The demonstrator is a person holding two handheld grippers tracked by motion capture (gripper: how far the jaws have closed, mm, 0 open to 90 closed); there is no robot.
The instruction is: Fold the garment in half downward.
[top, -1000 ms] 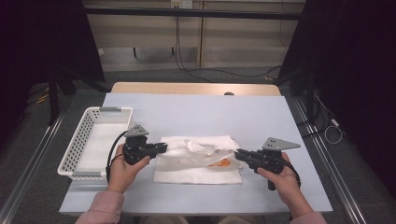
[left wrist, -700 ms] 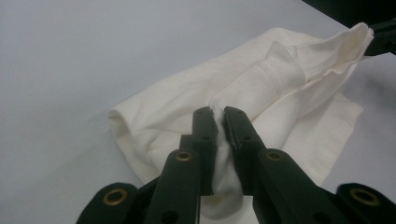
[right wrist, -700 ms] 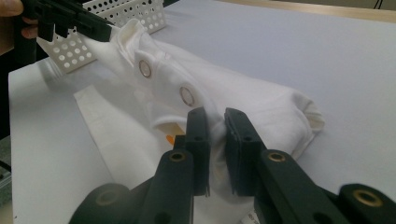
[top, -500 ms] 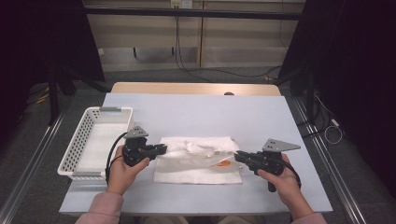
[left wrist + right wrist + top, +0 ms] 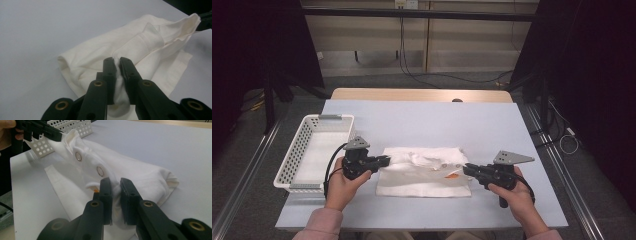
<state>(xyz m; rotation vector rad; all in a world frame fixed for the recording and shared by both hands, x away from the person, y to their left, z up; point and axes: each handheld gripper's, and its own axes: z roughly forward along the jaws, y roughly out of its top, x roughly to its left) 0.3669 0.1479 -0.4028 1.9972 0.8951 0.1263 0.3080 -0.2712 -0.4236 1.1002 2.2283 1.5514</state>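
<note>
High view, your white shirt [image 5: 424,170] folded and rumpled just right of the basket [image 5: 312,150], left gripper [image 5: 384,160] and right gripper [image 5: 468,170] each pinching an end.

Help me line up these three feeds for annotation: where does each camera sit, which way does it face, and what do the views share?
High view: above the near table edge, looking forward and down; both forearms, left hand-held gripper, right hand-held gripper.
Left gripper view: along its own jaws, clamped on the white garment.
Right gripper view: along its own jaws, clamped on the garment, facing the white basket.
Shared: each gripper view shows the garment and the opposite gripper pinching its far end.
</note>
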